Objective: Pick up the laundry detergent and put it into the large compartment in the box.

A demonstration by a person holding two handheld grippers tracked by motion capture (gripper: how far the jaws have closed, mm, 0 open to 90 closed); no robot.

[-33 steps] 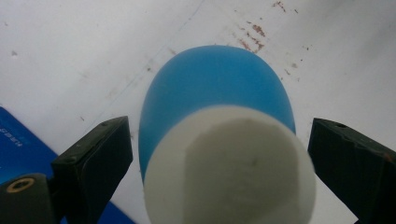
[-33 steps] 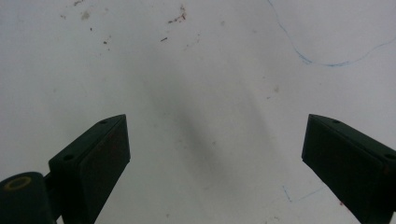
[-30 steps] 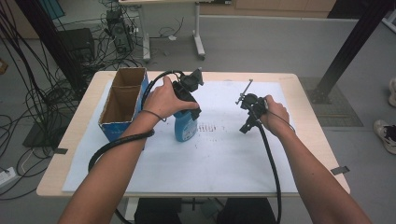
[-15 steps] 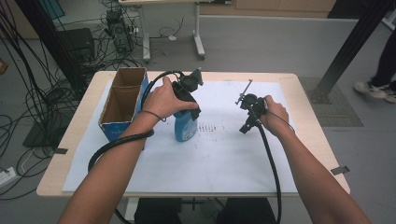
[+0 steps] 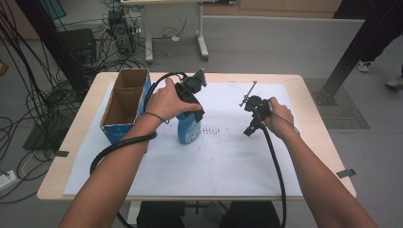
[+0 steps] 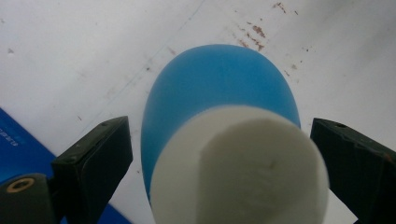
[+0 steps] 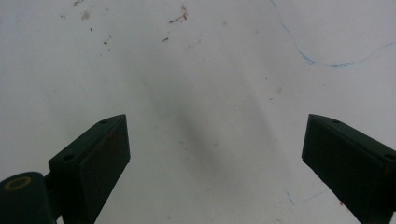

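Note:
A blue bottle [image 5: 186, 132] with a white cap [image 6: 243, 172] stands upright on the white paper, right of the box. My left gripper [image 5: 189, 113] comes down over its top. In the left gripper view the gripper [image 6: 219, 144] is open, one black jaw on each side of the bottle [image 6: 219, 88] with a small gap showing at the left jaw. My right gripper [image 5: 254, 113] hovers over bare paper to the right of the bottle, well apart from it. In its own view the right gripper [image 7: 215, 149] is open with nothing between the jaws.
An open cardboard box [image 5: 124, 102] with a blue front stands at the table's left, close beside the bottle. A white paper sheet [image 5: 214, 161] covers most of the wooden table [image 5: 313, 123]. Cables trail from both grippers toward the near edge.
Both hands, both grippers and the bottle stay where they were. Only a person's feet on the floor at the far right have shifted.

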